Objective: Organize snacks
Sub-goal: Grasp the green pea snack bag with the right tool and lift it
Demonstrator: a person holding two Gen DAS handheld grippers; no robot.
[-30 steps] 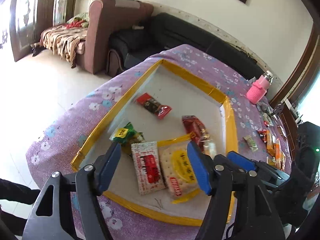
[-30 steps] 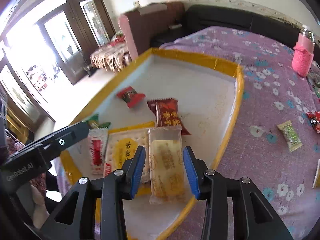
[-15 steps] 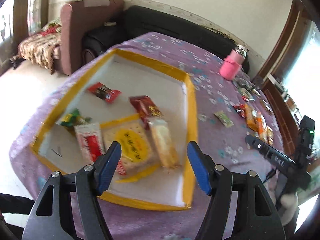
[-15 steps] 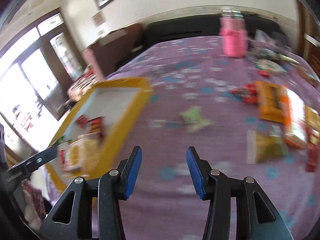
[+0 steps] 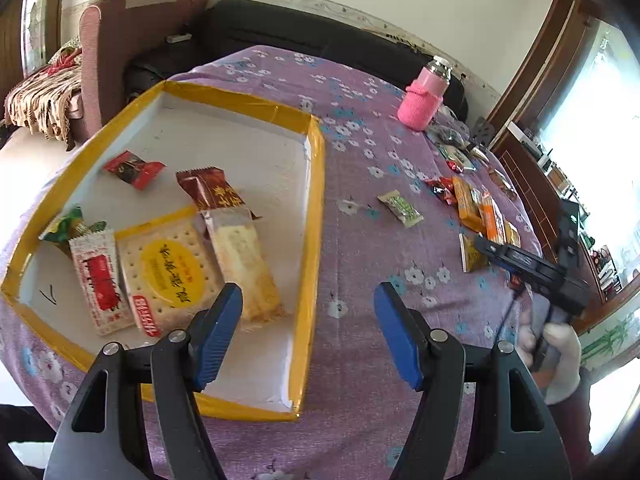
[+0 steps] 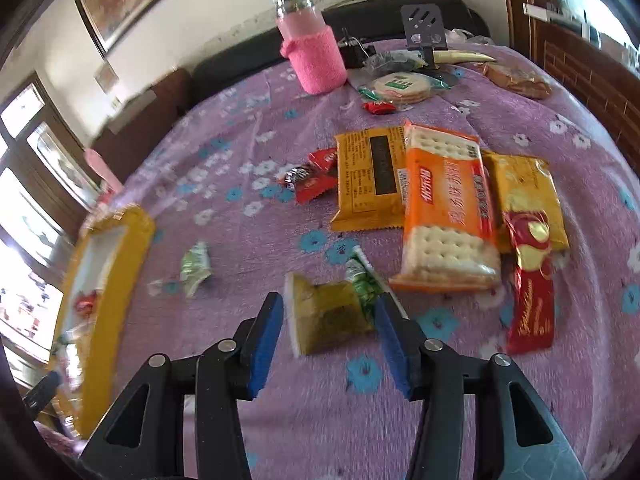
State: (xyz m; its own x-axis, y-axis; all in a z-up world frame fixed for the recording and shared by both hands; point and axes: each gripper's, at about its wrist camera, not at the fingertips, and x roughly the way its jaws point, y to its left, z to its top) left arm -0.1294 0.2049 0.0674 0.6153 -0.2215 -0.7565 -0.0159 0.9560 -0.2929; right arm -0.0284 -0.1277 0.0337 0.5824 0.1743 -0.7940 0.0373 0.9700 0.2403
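A yellow-rimmed white tray (image 5: 316, 184) holds several snacks, among them a pale wafer pack (image 5: 240, 256) and a yellow-label cracker pack (image 5: 168, 268). My left gripper (image 5: 308, 332) is open and empty above the tray's right front corner. My right gripper (image 6: 328, 340) is open, its jaws on either side of a small olive-yellow snack packet (image 6: 328, 316) lying on the purple cloth; I cannot tell if they touch it. An orange cracker pack (image 6: 444, 212), a yellow pack (image 6: 368, 180) and a red-gold pack (image 6: 528, 264) lie behind it. The right gripper also shows in the left wrist view (image 5: 480, 242).
A pink-sleeved bottle (image 6: 312, 56) stands at the back of the table. A green candy (image 6: 194, 266) lies between the tray (image 6: 108, 264) and the snack pile. Red candies (image 6: 316, 178), a round cracker pack (image 6: 400, 86) and a black phone stand (image 6: 424, 26) lie farther back. Sofas stand beyond the table.
My right gripper let go of the pale wafer pack in the tray, swung right across the table and now stands over the olive-yellow packet. My left gripper shifted right.
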